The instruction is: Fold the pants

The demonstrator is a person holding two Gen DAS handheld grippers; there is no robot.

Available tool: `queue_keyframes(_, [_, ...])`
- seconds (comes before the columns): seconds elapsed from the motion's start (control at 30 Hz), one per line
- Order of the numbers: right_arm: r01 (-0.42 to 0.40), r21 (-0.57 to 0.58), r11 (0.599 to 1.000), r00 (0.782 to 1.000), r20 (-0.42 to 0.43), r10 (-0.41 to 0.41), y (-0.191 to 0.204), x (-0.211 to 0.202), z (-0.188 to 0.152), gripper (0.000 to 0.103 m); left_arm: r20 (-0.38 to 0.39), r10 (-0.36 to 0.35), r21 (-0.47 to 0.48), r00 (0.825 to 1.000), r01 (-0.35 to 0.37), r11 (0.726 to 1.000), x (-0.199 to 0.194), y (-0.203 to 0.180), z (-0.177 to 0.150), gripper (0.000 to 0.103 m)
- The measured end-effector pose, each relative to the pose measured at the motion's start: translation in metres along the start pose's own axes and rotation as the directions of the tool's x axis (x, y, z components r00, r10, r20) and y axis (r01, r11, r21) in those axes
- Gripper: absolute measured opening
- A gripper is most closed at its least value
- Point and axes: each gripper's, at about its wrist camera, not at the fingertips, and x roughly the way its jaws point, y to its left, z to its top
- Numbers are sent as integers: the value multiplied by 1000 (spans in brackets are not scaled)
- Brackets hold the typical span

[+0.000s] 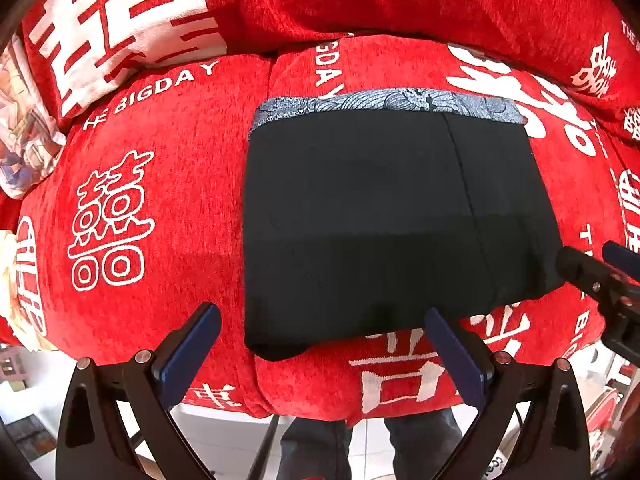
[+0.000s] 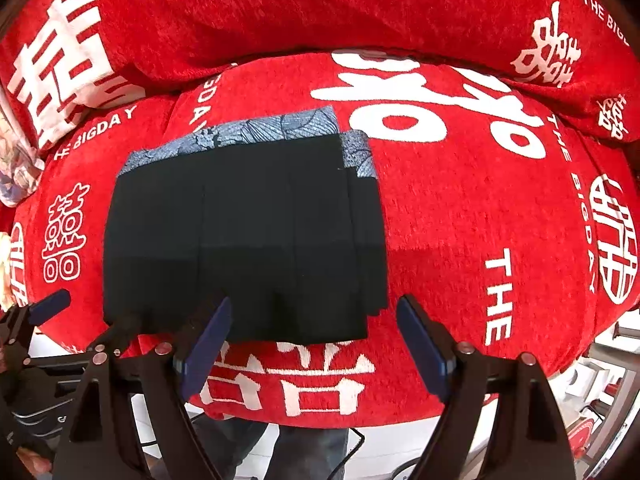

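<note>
The black pants (image 1: 392,220) lie folded into a flat rectangle on the red sofa seat (image 1: 160,200), with the blue-grey patterned waistband (image 1: 380,104) along the far edge. My left gripper (image 1: 324,344) hangs open above the near left corner of the fold, its pads clear of the cloth. At the right edge of that view is my right gripper (image 1: 598,258). In the right wrist view the pants (image 2: 248,232) sit left of centre. My right gripper (image 2: 316,340) stands open over their near right corner, pressing nothing. The left gripper (image 2: 88,316) shows at the lower left.
The seat cover is red with white characters and lettering. Red back cushions (image 2: 320,8) rise behind it. A pale printed pillow (image 1: 24,128) lies at the far left. Below the seat's front edge are a tiled floor (image 1: 368,452) and a person's legs (image 1: 316,448).
</note>
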Motion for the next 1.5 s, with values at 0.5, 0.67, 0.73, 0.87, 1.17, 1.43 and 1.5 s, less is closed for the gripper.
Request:
queue_keyframes(0.5, [5,19,1000,1000,-30,-5,-1,3,-5,86,7,8,-10,1000,-8,1000,-2,-2,0,103])
queue_keyframes(0.67, [3,29,1000,1000,-30,-2,-3,3,-6,86,12,10,-6,1000,-10,1000,-3,-5,-1,103])
queue_keyframes(0.73, [1,33,999,1000,-30,0,-4,3,-7,86,12,13,-3,1000,-13,1000,-3,-6,-1,103])
queue_keyframes(0.87, [6,26,1000,1000,-28,-6,-4,2,-8,86,12,16,-3,1000,-16,1000,-3,-7,-2,103])
queue_keyframes(1.17, [9,25,1000,999,-32,-8,-8,4,-9,86,12,26,1,1000,-26,1000,-1,-8,-2,103])
queue_keyframes(1.43, [16,20,1000,999,-32,-15,-9,6,-9,86,7,32,-7,999,-32,999,1,-8,-3,103])
queue_keyframes(1.5, [19,17,1000,999,-33,-18,-9,6,-9,86,10,34,-12,999,-33,999,1,-8,-3,103])
